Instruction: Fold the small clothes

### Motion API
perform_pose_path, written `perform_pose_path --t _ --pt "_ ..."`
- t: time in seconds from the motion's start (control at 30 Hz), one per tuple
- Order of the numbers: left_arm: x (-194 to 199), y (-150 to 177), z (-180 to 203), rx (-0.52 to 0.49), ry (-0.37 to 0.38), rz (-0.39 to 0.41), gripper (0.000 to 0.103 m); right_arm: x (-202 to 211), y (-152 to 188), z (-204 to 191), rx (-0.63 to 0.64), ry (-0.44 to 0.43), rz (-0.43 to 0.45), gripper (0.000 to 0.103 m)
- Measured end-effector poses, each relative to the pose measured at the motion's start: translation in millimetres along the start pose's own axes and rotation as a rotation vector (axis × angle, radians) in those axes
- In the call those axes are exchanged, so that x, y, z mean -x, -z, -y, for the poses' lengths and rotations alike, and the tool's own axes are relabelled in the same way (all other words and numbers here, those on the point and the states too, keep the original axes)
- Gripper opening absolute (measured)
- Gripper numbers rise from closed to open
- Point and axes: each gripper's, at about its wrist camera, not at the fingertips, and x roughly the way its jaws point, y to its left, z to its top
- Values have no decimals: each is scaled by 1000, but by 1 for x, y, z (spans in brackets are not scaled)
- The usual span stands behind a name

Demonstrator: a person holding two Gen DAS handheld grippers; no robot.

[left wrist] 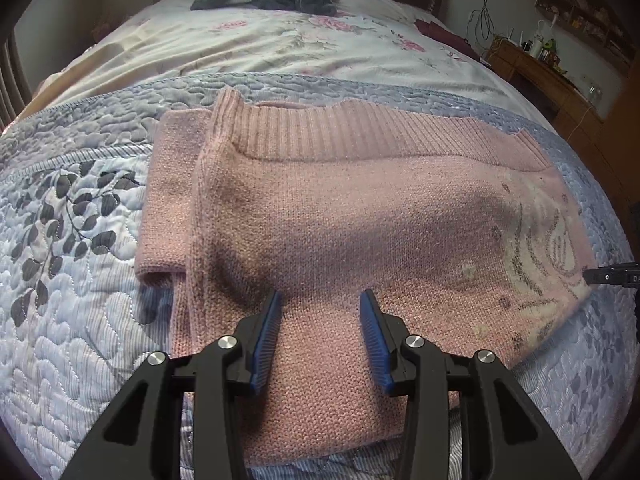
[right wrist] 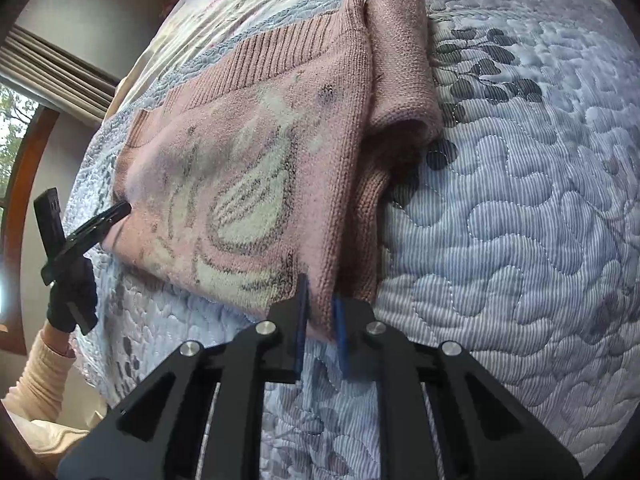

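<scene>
Item: pink knit sweater [left wrist: 328, 216], partly folded, flat on the quilted bedspread [left wrist: 80, 264]. Its long axis runs crosswise to my left fingers, ribbed collar [left wrist: 304, 128] on the far side, one sleeve [left wrist: 168, 200] tucked under at the left.

Left gripper [left wrist: 320, 332]: fingers spread wide, holding nothing, hovering over the near hem directly ahead.

Right gripper [right wrist: 320, 320]: fingers nearly closed, pinching the corner of the sweater [right wrist: 248, 168] just ahead of them, by the pale patterned panel [right wrist: 248, 200].

Judgement: the right gripper already has its corner and the left is the free one. The hem lies between and just beyond its fingers, so I reckon a short drop and close would take the matching edge.
</scene>
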Motion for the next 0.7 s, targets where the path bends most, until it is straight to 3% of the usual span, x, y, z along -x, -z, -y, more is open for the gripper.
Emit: perform_pose_path --t 0.03,0.1,0.17,0.23,0.3,0.5,0.7 --pt "2 -4 1 7 9 2 43 5 -3 1 -14 -11 7 19" --pt "8 -15 6 18 30 26 44 20 -11 1 -18 12 45 44" --pt "11 -27 11 20 45 46 49 31 -23 2 -16 53 78 54" --pt "9 -38 19 11 47 49 51 37 -36 8 -48 34 88 59" --pt "2 -48 26 1 36 37 52 38 -51 20 -100 7 90 72" --pt "-25 -65 38 10 57 -2 54 14 -83 53 -202 -37 49 76" --pt "-45 -67 36 21 68 -31 54 -1 -93 50 -149 -6 48 76"
